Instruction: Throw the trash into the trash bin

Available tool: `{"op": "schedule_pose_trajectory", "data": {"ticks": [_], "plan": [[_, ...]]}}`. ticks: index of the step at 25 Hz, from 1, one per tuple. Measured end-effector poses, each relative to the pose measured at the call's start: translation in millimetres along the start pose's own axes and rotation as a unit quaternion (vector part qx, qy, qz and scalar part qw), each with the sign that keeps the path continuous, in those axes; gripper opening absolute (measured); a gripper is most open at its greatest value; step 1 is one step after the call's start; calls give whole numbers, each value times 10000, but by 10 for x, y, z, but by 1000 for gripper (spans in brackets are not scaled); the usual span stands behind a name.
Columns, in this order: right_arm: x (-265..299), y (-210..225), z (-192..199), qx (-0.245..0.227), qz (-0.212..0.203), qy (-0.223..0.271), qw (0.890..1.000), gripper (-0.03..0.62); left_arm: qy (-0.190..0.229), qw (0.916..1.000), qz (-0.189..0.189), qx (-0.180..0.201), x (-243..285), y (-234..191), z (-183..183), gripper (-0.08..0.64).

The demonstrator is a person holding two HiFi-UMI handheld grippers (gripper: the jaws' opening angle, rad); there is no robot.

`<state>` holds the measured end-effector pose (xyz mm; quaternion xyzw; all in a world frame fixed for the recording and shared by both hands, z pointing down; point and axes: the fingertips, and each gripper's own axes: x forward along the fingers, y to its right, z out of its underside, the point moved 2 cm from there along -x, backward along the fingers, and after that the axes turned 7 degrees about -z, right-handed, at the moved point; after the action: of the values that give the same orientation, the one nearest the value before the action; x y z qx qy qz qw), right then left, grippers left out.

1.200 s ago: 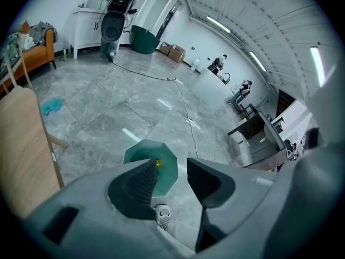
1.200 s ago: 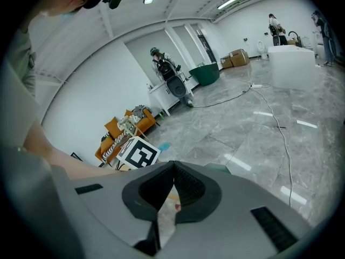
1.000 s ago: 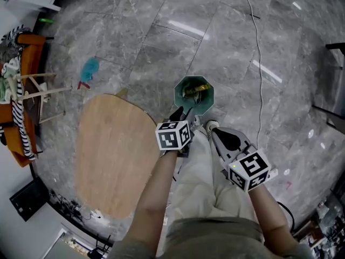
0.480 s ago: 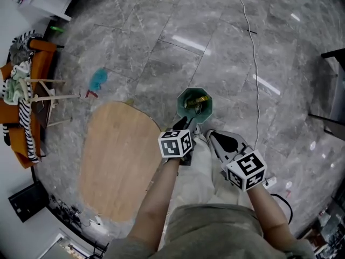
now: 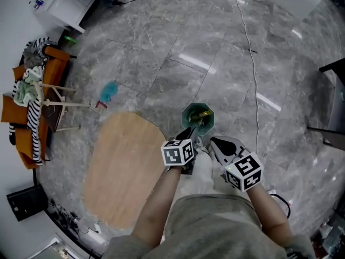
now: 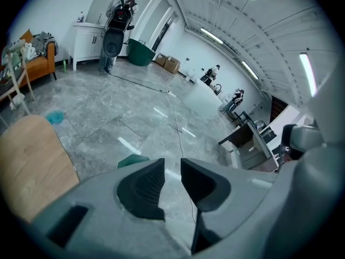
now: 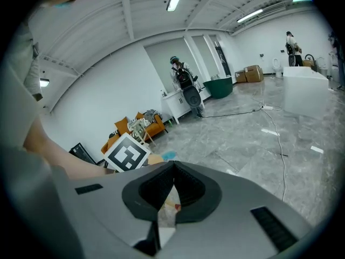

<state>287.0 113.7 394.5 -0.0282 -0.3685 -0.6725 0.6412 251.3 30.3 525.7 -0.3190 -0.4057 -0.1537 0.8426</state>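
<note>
Marble floor (image 5: 161, 47) now farther below; above trash bin (image 5: 188, 113) (trash (image 5: 200, 115) inside), left gripper (image 5: 188, 133) empty, jaws just narrowing; right gripper (image 5: 212, 142) closed.

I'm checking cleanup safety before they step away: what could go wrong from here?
The trash bin stands close by the person's legs; a careless step might tip it and spill the yellow trash inside. A cable lies across the floor beside it, a possible trip hazard. A blue thing on the floor may be trash left behind.
</note>
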Motion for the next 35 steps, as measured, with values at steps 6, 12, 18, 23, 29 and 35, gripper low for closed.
{"op": "schedule_pose_trajectory", "data": {"ticks": [6,12,18,23,29,35], "plan": [[-149,-127,-209,-145,-69,93,9998,9,139,9999,-2,7,-286,144,-89,86],[-316,-183,-376,-251,-49,163,9995,9,264,9996,28,95,-543,324,-179,63],[-501,-199,-540,-279,4,328,9991,8,436,9988,58,224,-803,499,-322,38],[-633,-253,-733,-323,23,549,9980,9,568,9977,129,357,-1023,623,-461,28],[-758,-314,-833,-378,-54,671,9970,8,761,9965,186,298,-1191,728,-563,15],[-849,-358,-882,-592,-141,708,9956,8,1026,9941,172,309,-1338,782,-662,11]]}}
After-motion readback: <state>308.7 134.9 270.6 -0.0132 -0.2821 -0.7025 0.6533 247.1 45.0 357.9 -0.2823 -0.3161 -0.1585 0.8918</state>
